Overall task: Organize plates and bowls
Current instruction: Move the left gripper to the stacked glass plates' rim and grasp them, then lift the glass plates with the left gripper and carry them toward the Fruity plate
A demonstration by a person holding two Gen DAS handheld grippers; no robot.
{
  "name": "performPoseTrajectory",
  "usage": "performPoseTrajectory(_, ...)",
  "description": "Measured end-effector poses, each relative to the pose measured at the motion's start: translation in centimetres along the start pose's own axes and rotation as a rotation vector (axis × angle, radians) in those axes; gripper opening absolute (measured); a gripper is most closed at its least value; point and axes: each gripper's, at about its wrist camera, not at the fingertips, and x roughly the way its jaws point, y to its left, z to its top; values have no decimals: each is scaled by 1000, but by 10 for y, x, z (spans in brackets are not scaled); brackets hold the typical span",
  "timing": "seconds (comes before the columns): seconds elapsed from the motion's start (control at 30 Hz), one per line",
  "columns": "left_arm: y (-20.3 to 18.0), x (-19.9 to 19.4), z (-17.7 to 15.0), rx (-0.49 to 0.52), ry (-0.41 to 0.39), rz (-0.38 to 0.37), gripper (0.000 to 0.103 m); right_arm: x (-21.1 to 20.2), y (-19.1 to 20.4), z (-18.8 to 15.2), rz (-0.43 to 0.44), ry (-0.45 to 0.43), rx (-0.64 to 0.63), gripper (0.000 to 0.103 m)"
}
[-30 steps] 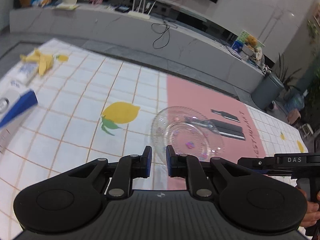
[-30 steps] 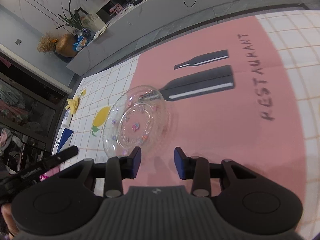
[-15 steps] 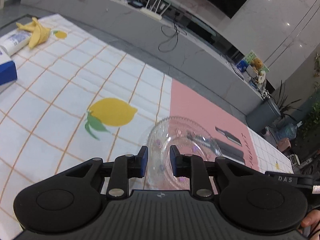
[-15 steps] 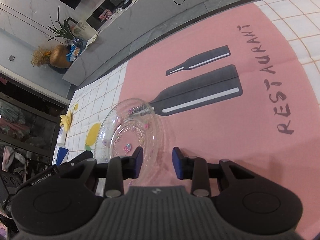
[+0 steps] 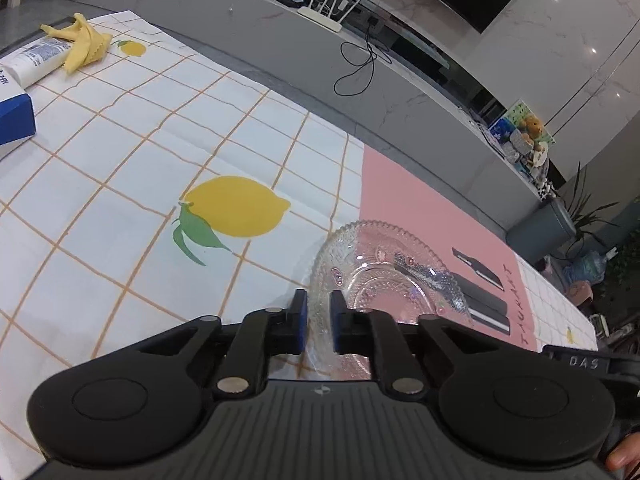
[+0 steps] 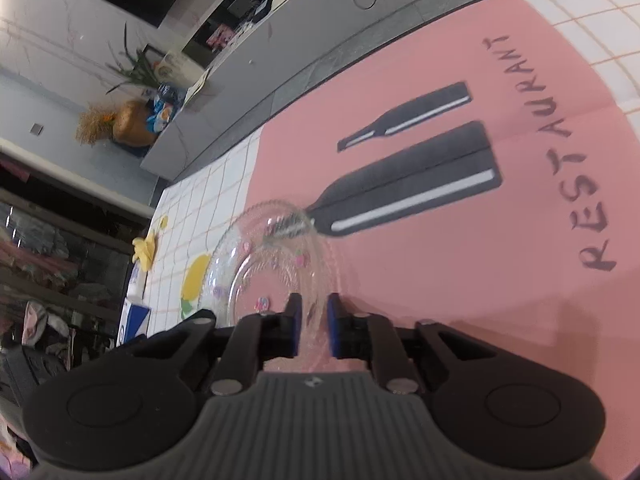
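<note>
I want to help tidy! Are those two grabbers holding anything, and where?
Both hold the clear patterned glass plate by its rim: left gripper and right gripper at separate spots on the rim.

Spread over the table [image 5: 280, 92]: a white tablecloth [image 5: 120, 168] with an orange grid and a printed lemon [image 5: 236, 206], joined to a pink panel [image 6: 460, 260] bearing two dark bottle shapes [image 6: 412, 192] and the word RESTAURANT [image 6: 560, 152]. Near the far left corner: a crumpled yellow cloth [image 5: 82, 46] lying against a white tube [image 5: 34, 60], beside a blue-and-white box [image 5: 14, 120]. Beyond the table: a long grey marble ledge [image 5: 420, 92] carrying a white router [image 5: 324, 10], a looped black cable [image 5: 360, 68] and small toys [image 5: 520, 136]. Further right: a grey bin [image 5: 540, 226] beside a potted plant [image 5: 584, 200].
</note>
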Motion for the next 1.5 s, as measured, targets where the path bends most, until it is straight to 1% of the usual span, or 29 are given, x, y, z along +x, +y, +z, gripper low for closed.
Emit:
performPoseTrajectory(0.1,-1,-1,1,-3,8,6,11,-1,1,-1,-12,-3,-2,5)
performPoseTrajectory(0.17,-2,-1,0,0,17,6,11,-2,-1,-1,-14,4,14,5)
performPoseTrajectory(0.43,-6,-15,0,5,20,12,9,-7,7,-6,-23,37,4,6)
performPoseTrajectory(0.57,-7,-26,1,-15,25,-5,9,-15,10,-13,-17,41,10,6)
performPoseTrajectory(0.7,-14,-43,0,-2,11,-28,9,-28,15,-20,-11,38,18,7)
performPoseTrajectory(0.9,-29,-61,-12,28,23,-43,9,-57,21,-33,-15,20,5,7)
performPoseTrajectory(1.17,-52,-88,-32,64,9,-84,9,-108,12,-56,10,-22,20,7)
performPoseTrajectory(1.33,-73,-106,-41,117,-4,-134,8,-144,6,-72,40,-63,36,7)
performPoseTrajectory(1.5,-102,-125,-57,181,-26,-167,8,-181,-3,-84,69,-111,42,7)
